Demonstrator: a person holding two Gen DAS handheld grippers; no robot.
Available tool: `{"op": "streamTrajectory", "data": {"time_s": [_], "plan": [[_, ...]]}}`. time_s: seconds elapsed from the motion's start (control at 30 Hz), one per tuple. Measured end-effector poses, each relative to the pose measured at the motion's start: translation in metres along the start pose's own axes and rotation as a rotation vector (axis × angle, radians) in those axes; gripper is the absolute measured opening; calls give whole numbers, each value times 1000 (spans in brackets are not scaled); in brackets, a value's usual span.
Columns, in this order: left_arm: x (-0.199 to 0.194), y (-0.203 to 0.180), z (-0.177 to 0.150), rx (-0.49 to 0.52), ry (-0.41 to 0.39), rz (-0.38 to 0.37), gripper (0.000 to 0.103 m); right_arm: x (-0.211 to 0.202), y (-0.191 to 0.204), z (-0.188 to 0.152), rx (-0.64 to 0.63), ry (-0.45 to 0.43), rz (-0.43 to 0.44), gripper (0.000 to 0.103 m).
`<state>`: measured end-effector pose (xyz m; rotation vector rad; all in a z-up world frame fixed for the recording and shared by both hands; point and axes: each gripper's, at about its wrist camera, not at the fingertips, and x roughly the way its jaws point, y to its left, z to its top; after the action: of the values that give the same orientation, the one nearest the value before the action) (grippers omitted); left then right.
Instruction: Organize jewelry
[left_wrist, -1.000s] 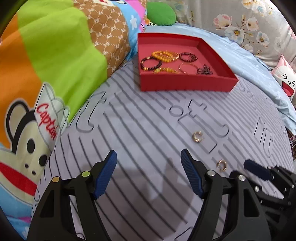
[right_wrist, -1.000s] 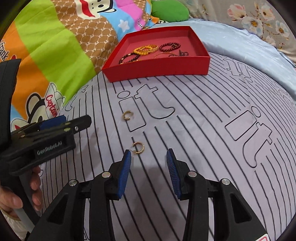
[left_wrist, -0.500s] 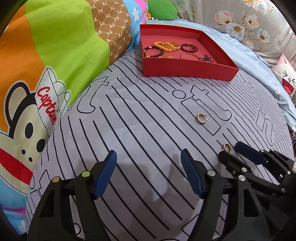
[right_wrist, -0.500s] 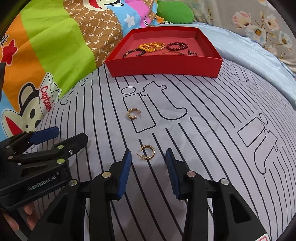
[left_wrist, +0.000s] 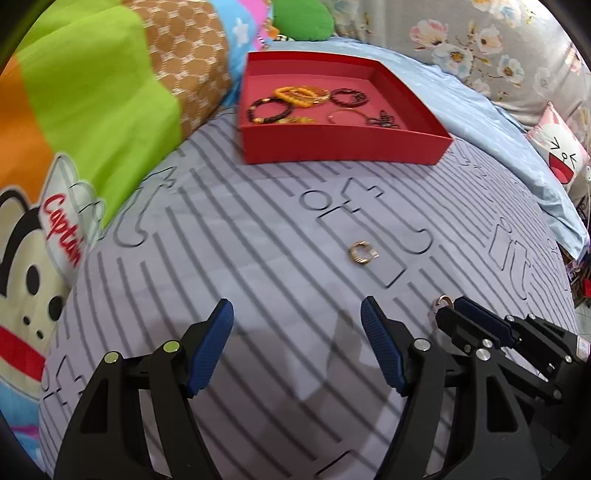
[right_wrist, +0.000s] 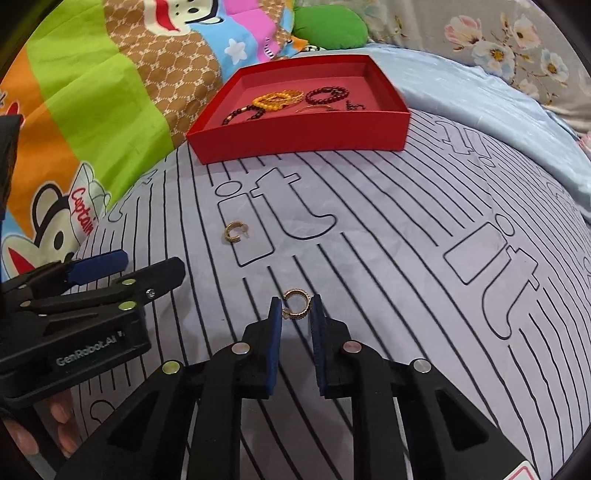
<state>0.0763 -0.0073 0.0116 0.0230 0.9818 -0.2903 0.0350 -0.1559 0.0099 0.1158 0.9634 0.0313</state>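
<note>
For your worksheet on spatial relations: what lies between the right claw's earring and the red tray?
In the right wrist view, a second gold earring lies on the striped sheet between the nearer earring and red tray.

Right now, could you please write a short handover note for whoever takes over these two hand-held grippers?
Right hand-held gripper: jaws narrowed around the nearer gold hoop earring on the striped sheet; whether they are touching it yet I cannot tell.
Left hand-held gripper: wide open, holding nothing, over the sheet.
Second gold hoop earring: loose on the sheet, farther toward the red tray.
Done: beaded bracelets and other pieces already lie in the tray.
Left: close on the nearer earring, carry it to the tray, then likely fetch the second.
</note>
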Motion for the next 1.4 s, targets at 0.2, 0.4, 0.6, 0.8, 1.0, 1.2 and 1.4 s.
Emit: {"op": "streamTrajectory", "data": {"time_s": [0.2,0.4,0.6,0.8,1.0,1.2,1.4], "plan": [[15,-23,12,36,-6,-30,64,-7,-21,7,58,-11,-3,15],[31,-35,21,44,-5,-32,50,-8,-37,9,102,-16,2,15],[34,-39,22,66,-21,-11,29,-7,-43,10,117,-17,5,15],[33,-37,21,68,-19,-31,13,-7,-43,10,120,-17,12,15],[29,-29,20,28,-1,-89,7,-10,-40,9,116,-22,17,15],[22,-24,16,22,7,-103,0,-14,-39,10,117,-30,20,15],[19,-20,16,7,7,-108,1,-16,-39,11,117,-31,20,15]]}}
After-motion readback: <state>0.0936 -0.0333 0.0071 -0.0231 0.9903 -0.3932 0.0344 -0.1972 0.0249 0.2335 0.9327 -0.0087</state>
